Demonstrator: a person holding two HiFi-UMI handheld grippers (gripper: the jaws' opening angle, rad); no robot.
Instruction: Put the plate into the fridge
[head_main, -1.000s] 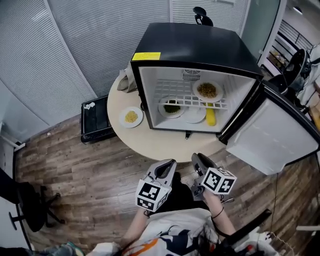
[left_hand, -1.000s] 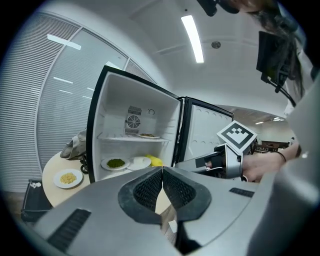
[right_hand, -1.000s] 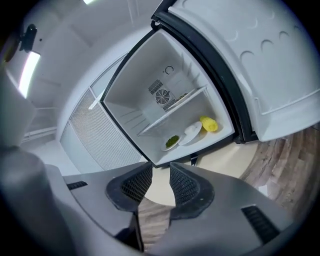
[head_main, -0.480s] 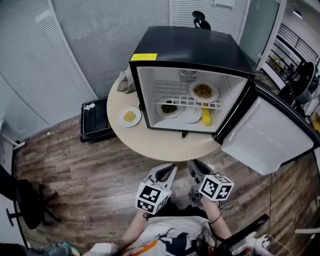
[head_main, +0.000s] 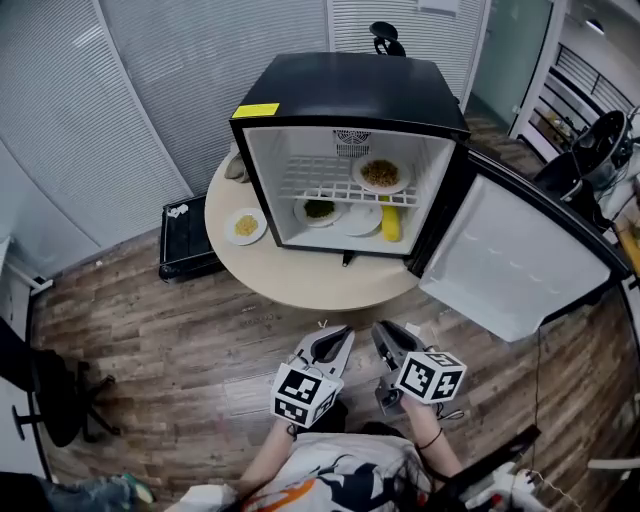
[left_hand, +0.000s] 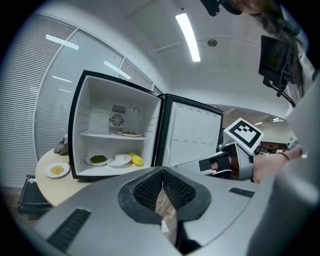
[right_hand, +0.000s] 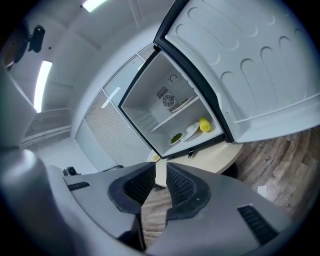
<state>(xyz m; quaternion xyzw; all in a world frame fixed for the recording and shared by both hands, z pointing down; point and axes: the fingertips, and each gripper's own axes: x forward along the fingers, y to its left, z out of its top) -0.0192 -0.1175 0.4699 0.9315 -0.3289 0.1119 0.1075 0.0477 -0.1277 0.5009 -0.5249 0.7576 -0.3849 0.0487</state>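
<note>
A small white plate of yellow food (head_main: 245, 226) lies on the round table (head_main: 300, 285), left of the open black fridge (head_main: 350, 85); the left gripper view shows this plate (left_hand: 56, 170) too. Inside the fridge, the lower level holds a plate of greens (head_main: 318, 210), a white plate (head_main: 358, 218) and a yellow item (head_main: 390, 222). A plate of food (head_main: 380, 174) rests on the wire shelf. Both grippers hang near my body, well short of the table. My left gripper (head_main: 338, 338) (left_hand: 162, 170) is shut and empty. My right gripper (head_main: 385, 335) (right_hand: 161, 172) is closing, with a narrow gap and nothing in it.
The fridge door (head_main: 510, 260) swings wide open to the right, over the wooden floor. A black case (head_main: 185, 240) lies on the floor left of the table. A dark office chair (head_main: 50, 400) stands at the far left. Slatted blinds cover the back wall.
The table and fridge now sit farther from me and more to the left of the picture. Both grippers have dropped back slightly toward my body, away from the table edge.
</note>
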